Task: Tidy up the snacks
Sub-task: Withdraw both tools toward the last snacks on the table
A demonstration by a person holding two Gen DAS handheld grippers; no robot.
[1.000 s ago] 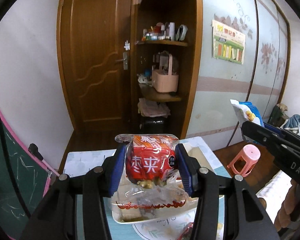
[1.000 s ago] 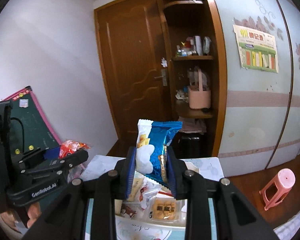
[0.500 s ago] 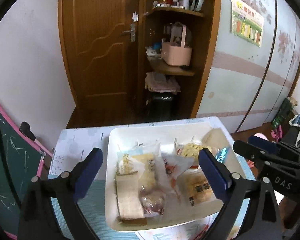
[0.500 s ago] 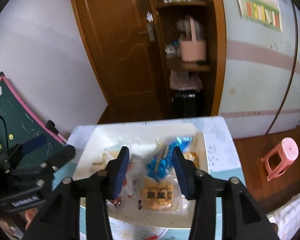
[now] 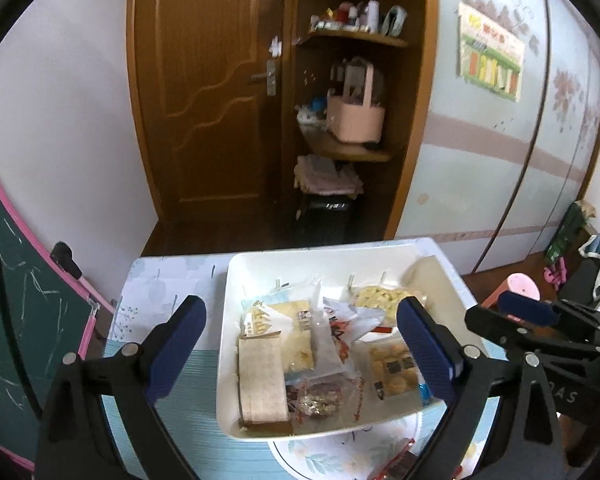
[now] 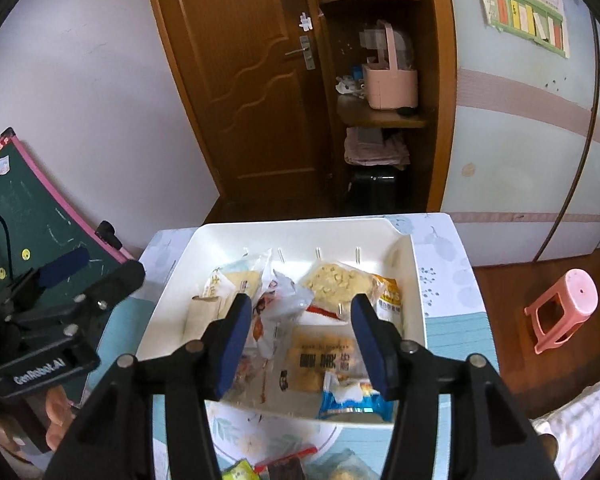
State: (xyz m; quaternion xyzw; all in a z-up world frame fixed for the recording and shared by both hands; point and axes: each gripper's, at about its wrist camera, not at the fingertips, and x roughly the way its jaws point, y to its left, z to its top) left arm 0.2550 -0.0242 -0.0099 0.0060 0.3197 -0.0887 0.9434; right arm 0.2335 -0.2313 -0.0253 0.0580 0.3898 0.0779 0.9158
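The left gripper (image 5: 300,350) hangs above the white tray (image 5: 225,344), its blue-padded jaws spread wide and holding nothing. The right gripper (image 6: 300,344) is also spread apart and empty, poised over the near half of the same tray (image 6: 172,296), with the blue snack packet (image 6: 354,398) lying just below it against the tray's near wall. The tray sits on the bench (image 5: 168,288), close to its far edge, and is filled with wrapped snacks: a clear pack of small biscuits (image 6: 320,362) in the near middle, a yellowish cracker pack (image 6: 334,286) toward the far right, a crumpled clear wrapper with red print (image 6: 278,300) in the centre, and a tan cardboard-like bar (image 5: 260,380) along the left side. Next to that bar, in the left wrist view, a red-and-gold packet (image 5: 318,398) lies by the near wall. More packets (image 6: 276,466) lie on the bench outside the tray, by the near edge, mostly hidden by the gripper arms
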